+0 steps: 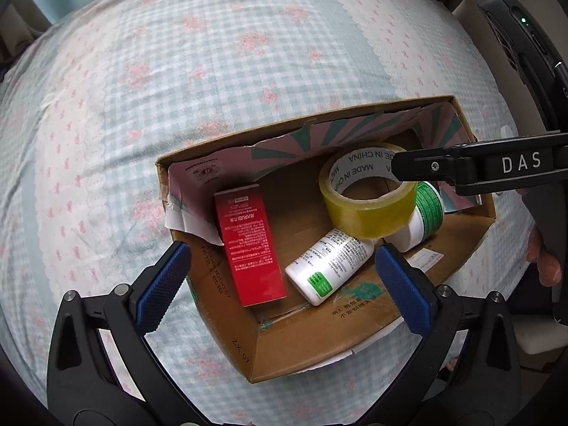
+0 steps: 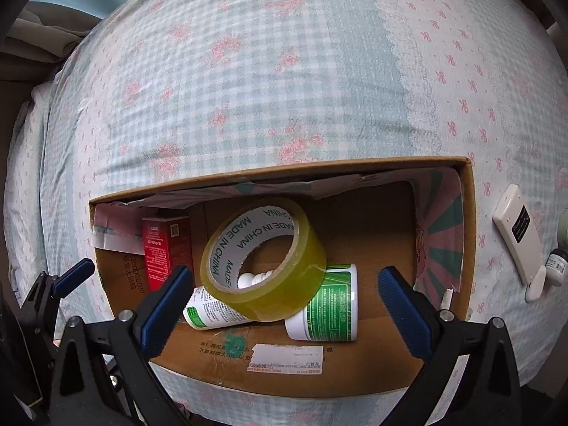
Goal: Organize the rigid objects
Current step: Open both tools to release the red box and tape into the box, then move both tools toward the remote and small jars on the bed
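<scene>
1. Right, we are looking down into an open cardboard box (image 1: 319, 340) sitting on a bed (image 1: 177, 88) with a blue-checked, pink-flowered cover.
2. Left gripper (image 1: 284, 284) hovers over the near side of the box, jaws spread wide, nothing between the blue pads.
3. Right gripper (image 2: 285, 305) hangs above the front wall of the box, jaws wide apart too, holding nothing; in the left wrist view its black body marked "DAS" reaches in from the right, above the tape.
4. Inside the box, a yellowish tape roll (image 2: 264, 261) with "MADE IN CHINA" printed on its core sits tilted, propped on top of the two containers.
5. Under it on one side lies a white bottle (image 1: 328, 266) with a green patch on its label, on its side on the box floor.
6. On the other side a white jar with a green label (image 2: 328, 305) also lies on its side, touching the tape roll.
7. Over by the left wall, a red carton (image 1: 248, 245) with white print leans against the box's inner lining, apart from the tape roll.
8. Outside the box on the bed, in the right wrist view, a white flat device (image 2: 518, 241) with a dark label lies to the right, with a small bottle (image 2: 557, 262) just beside it at the frame edge.
</scene>
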A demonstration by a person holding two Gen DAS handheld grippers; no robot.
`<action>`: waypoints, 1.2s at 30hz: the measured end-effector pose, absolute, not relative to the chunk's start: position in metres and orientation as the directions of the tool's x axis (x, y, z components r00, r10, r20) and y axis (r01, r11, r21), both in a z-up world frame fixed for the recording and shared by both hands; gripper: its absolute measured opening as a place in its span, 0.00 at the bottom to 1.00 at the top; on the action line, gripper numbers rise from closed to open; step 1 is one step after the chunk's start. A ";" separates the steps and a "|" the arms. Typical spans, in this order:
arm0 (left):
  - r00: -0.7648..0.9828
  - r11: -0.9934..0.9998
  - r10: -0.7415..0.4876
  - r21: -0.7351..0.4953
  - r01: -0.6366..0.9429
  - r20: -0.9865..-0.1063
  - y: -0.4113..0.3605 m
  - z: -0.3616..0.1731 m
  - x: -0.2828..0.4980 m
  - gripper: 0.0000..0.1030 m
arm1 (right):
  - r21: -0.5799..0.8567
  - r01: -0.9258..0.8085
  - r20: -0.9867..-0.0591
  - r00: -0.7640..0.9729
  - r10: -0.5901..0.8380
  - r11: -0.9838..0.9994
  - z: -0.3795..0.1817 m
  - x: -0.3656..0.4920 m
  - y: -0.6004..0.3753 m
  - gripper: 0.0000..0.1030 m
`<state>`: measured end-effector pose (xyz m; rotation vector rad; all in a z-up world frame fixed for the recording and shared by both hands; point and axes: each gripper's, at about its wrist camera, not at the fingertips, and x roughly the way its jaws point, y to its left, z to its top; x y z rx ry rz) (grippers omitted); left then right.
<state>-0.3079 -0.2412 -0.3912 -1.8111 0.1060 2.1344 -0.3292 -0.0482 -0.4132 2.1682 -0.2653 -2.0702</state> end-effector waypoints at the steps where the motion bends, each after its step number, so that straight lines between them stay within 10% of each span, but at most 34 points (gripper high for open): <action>1: -0.130 -0.941 0.206 -0.159 -0.300 -0.970 -0.242 -0.390 -0.307 1.00 | 0.217 -0.036 -0.975 0.038 -0.218 -0.976 -0.412 -0.328 -0.049 1.00; 36: -0.371 -0.982 0.087 -0.018 -0.187 -0.925 -0.165 -0.235 -0.193 1.00 | 0.166 -0.118 -0.948 -0.292 -0.126 -0.979 -0.252 -0.178 0.094 1.00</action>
